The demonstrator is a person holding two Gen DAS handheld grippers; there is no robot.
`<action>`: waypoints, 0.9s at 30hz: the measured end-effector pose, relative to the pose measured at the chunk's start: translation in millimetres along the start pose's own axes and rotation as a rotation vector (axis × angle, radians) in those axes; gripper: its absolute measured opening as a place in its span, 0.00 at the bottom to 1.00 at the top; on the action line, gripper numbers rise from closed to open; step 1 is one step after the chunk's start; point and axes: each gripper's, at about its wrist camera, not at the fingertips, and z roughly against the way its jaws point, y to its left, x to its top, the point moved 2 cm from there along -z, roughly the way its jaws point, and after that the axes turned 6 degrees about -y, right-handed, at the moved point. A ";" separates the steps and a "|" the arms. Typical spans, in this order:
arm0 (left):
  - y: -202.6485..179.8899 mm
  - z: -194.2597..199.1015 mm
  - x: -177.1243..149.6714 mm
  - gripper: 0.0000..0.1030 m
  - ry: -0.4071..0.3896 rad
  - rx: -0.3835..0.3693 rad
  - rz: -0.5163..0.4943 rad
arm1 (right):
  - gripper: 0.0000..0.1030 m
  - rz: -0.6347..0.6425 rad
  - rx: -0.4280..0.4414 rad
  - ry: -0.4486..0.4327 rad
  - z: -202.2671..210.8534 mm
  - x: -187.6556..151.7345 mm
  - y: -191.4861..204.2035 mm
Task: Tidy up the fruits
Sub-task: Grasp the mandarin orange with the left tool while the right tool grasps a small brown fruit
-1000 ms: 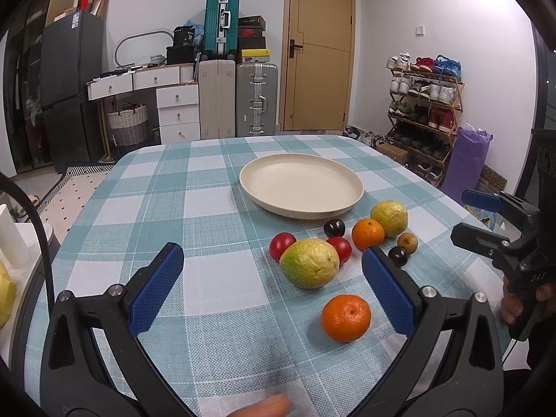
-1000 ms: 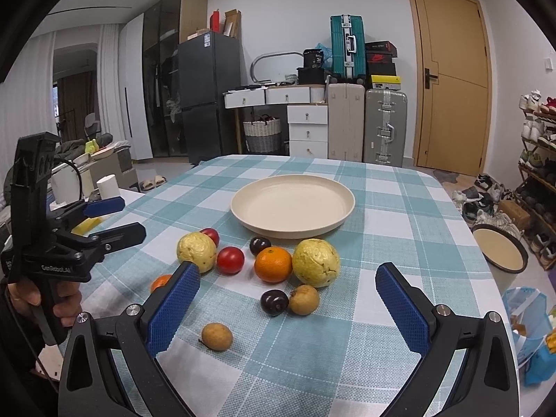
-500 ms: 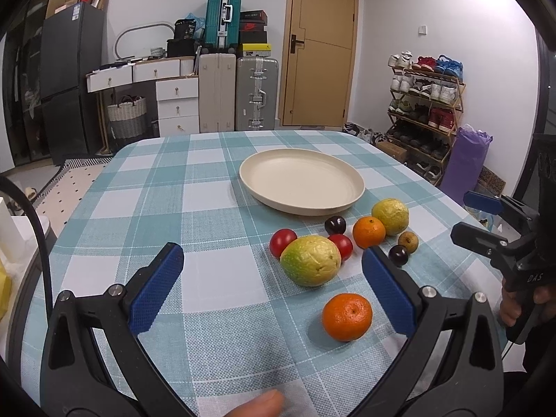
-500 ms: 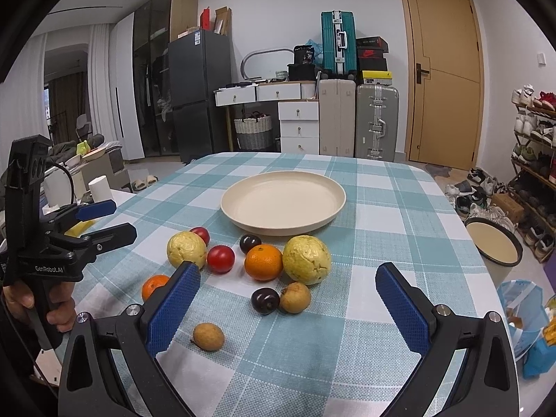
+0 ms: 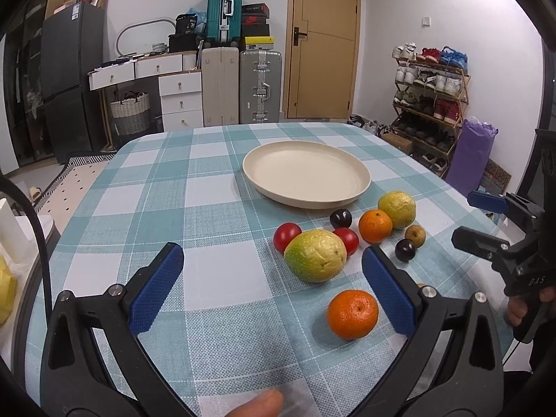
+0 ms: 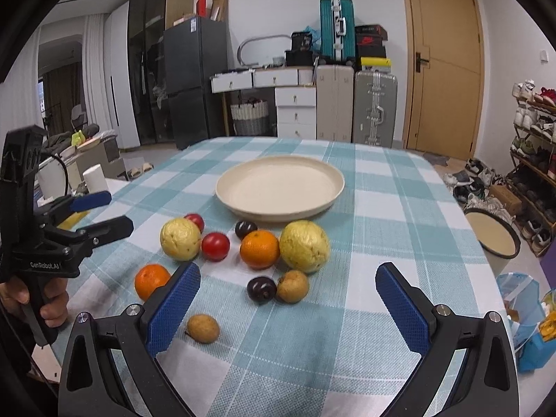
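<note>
A cream plate (image 5: pixel 305 173) (image 6: pixel 279 187) sits mid-table with nothing on it. Fruit lies loose in front of it: a green-yellow guava (image 5: pixel 315 255) (image 6: pixel 180 239), a second guava (image 5: pixel 397 204) (image 6: pixel 304 246), two oranges (image 5: pixel 352 313) (image 5: pixel 375 226), red tomatoes (image 5: pixel 286 236) (image 6: pixel 215 246), dark plums (image 5: pixel 340 218) (image 6: pixel 261 289) and small brown fruits (image 6: pixel 292 286) (image 6: pixel 203 328). My left gripper (image 5: pixel 272 285) is open above the cloth, near the closest orange. My right gripper (image 6: pixel 286 309) is open too, short of the plum and brown fruit. Neither holds anything.
A teal-and-white checked cloth (image 5: pixel 208 208) covers the table. Suitcases (image 5: pixel 260 87), drawers and a door stand behind; a shoe rack (image 5: pixel 427 104) lines the right wall. A round bin (image 6: pixel 497 236) stands on the floor by the table's right edge.
Both grippers have edged forward and slightly down toward the fruit. Both stay open and no fruit has moved.
</note>
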 end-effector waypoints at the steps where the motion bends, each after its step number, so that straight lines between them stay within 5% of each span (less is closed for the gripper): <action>1: -0.9 -0.6 -0.7 0.99 0.007 -0.002 -0.004 | 1.00 0.003 0.002 0.016 -1.7 -1.3 1.7; 10: -15.6 -7.7 -7.6 0.99 0.093 -0.053 -0.056 | 1.00 -0.013 0.074 0.078 -7.3 -7.8 13.9; 19: -29.0 -18.0 -20.3 0.99 0.198 -0.116 -0.098 | 1.00 -0.017 0.122 0.235 -23.9 -24.2 26.8; 23: -32.1 -24.0 -25.3 0.88 0.240 -0.138 -0.105 | 0.83 -0.036 0.163 0.275 -29.3 -31.0 30.3; 27: -35.5 -29.6 -30.6 0.83 0.272 -0.151 -0.124 | 0.80 -0.027 0.186 0.292 -30.8 -34.1 36.3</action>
